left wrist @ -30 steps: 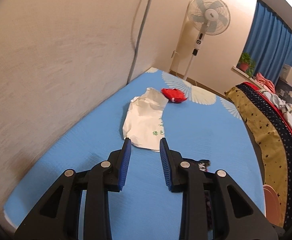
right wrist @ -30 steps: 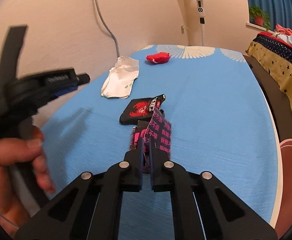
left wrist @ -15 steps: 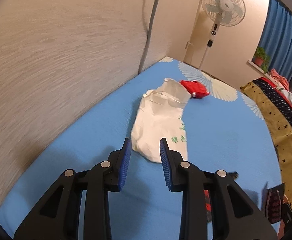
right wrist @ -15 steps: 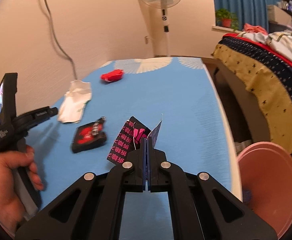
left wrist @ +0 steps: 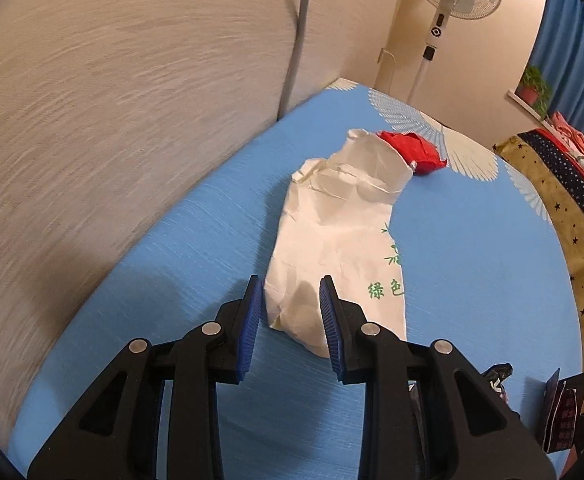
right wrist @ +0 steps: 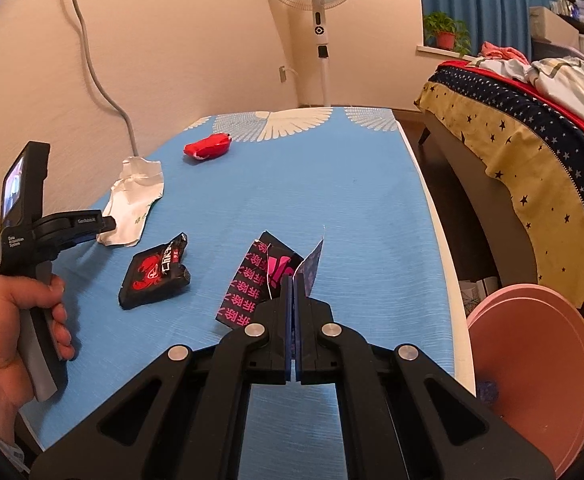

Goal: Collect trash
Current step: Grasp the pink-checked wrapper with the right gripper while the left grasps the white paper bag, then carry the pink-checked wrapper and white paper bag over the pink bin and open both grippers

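Left wrist: left hand-held gripper (left wrist: 288,322) partly open, empty, poised over near end of white paper bag (left wrist: 335,240) on blue tabletop (left wrist: 471,248); red wrapper (left wrist: 413,152) at bag's far end.
Right wrist: right hand-held gripper (right wrist: 293,292) clamped shut on pink-black wrapper (right wrist: 260,276); black crab packet (right wrist: 154,272) lying left; pink bin (right wrist: 531,368) lower right.
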A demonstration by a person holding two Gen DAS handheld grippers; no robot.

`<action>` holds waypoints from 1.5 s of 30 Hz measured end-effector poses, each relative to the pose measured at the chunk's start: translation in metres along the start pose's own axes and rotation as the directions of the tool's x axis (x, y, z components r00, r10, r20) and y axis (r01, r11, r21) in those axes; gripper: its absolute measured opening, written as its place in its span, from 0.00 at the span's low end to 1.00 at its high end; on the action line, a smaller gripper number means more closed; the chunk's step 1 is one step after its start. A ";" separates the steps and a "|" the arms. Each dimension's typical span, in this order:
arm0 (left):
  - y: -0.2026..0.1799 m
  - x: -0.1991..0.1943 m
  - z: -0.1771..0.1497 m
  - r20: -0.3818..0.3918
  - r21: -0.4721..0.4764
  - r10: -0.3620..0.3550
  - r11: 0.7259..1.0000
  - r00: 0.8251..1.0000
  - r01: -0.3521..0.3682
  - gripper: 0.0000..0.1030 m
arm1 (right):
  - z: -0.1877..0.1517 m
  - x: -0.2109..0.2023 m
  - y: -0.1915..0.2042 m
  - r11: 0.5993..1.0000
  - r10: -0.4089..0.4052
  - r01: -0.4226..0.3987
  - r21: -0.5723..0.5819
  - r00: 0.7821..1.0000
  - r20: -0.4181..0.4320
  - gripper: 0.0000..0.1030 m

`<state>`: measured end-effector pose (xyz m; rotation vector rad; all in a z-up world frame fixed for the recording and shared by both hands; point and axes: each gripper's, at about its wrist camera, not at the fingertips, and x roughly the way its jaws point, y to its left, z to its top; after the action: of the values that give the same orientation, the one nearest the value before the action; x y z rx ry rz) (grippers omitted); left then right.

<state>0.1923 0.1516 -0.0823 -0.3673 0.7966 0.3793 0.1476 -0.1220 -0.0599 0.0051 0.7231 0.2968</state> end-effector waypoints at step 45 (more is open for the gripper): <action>-0.071 -0.186 -0.054 0.174 0.236 -0.272 0.945 0.946 0.229 0.13 | 0.005 -0.156 -0.041 0.995 -0.095 0.082 0.063 0.967 0.236 0.01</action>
<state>0.0723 0.0301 0.0340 -0.2211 0.5721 0.0870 0.0513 -0.2026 0.0409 0.0576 0.4895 0.1871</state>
